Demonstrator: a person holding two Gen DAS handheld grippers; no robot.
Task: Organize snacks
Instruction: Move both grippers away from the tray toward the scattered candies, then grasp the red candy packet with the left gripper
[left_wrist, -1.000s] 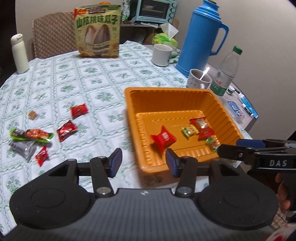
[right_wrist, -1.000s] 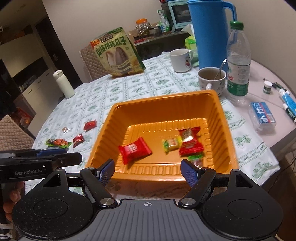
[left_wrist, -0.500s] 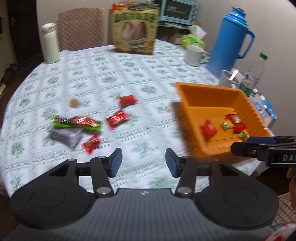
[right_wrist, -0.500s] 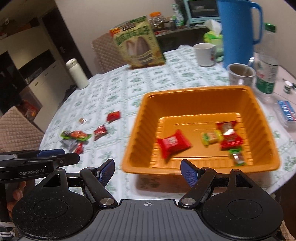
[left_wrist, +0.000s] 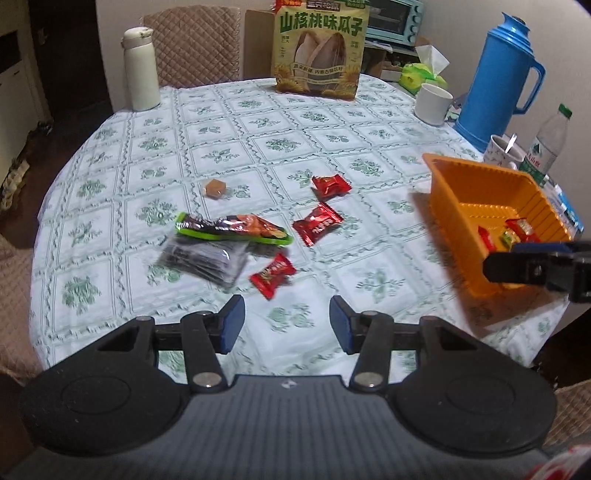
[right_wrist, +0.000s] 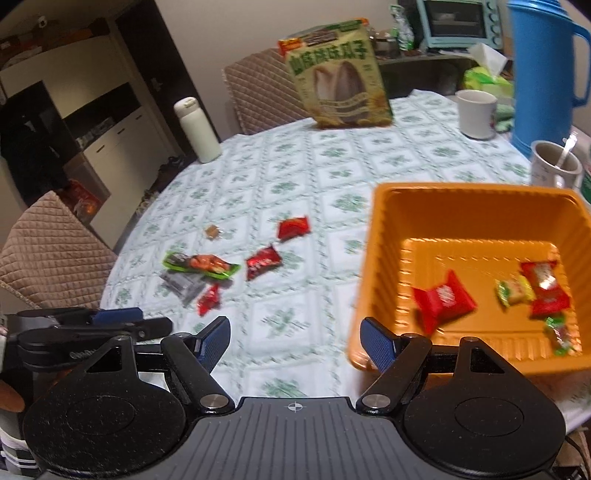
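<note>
Our two handheld tongs: black bodies, blue pads

Our left tongs (left_wrist: 286, 323) have matte black arms with blue, finely textured pads (left_wrist: 232, 324) at the tips, silver round screws at the pivots, two round black discs at the sides, and a ribbed dark grey housing with a small white mark in its middle. Our right tongs (right_wrist: 295, 341) look the same: black linkages, blue gridded pads (right_wrist: 376, 343), silver screws, and a crosshair mark on the ribbed grey housing. Seen from the right camera, the left tool bears blurred white lettering on its black side, and a bit of our skin (right_wrist: 11, 398) shows at the frame's edge beneath it.
</note>
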